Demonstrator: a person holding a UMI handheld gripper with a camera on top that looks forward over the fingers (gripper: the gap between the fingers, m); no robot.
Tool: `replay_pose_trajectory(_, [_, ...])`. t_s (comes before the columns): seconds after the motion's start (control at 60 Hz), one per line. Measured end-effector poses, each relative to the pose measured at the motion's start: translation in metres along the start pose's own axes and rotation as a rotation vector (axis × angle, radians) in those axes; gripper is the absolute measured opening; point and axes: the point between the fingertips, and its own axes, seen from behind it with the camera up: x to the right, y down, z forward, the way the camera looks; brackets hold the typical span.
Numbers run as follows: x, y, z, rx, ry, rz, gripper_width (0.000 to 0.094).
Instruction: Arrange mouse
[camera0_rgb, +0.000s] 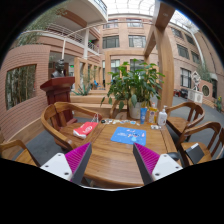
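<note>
- claw (111, 160) spread wide, nothing held; pink pads (78, 157) point over the near edge of the wooden surface (110, 150)
- courtyard scene: brick building behind, wooden chairs round the surface, potted plant (130, 85) at the far side
- blue mat (128, 135) lies mid-surface, just ahead of the claw and a little right
- red item (86, 128) lies left of the mat, apart from it; a bottle (161, 117) stands far right
- the mouse: cannot pick it out for certain; a small dark blob near the far edge of the blue mat may be it, too small to tell
- step in hand, by my read: approach, task barely begun
- to do it well: move in over the surface, confirm the mouse first, line the fingers up across its narrow sides, come down low and level, close gently so it doesn't skid on the wood
- keep clear of the bottle and chair arms while moving in
</note>
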Motion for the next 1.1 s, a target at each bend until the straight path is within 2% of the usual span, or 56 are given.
replay_pose_trajectory(0.133, [0.021,0.045,0.002,-0.084,0.039,0.015,0.0852])
replay_pose_trajectory(0.3, [0.097,0.141,0.04,-0.19,0.11,0.029,0.0852])
replay_pose_trajectory(0.417, [0.149,0.179,0.053,-0.228,0.184,0.07,0.0853])
replay_pose_trajectory(0.767, [0.284,0.205,0.118,-0.194,0.391,0.132,0.0858])
replay_pose_trajectory(1.1, [0.343,0.209,0.183,-0.219,0.432,0.201,0.0854])
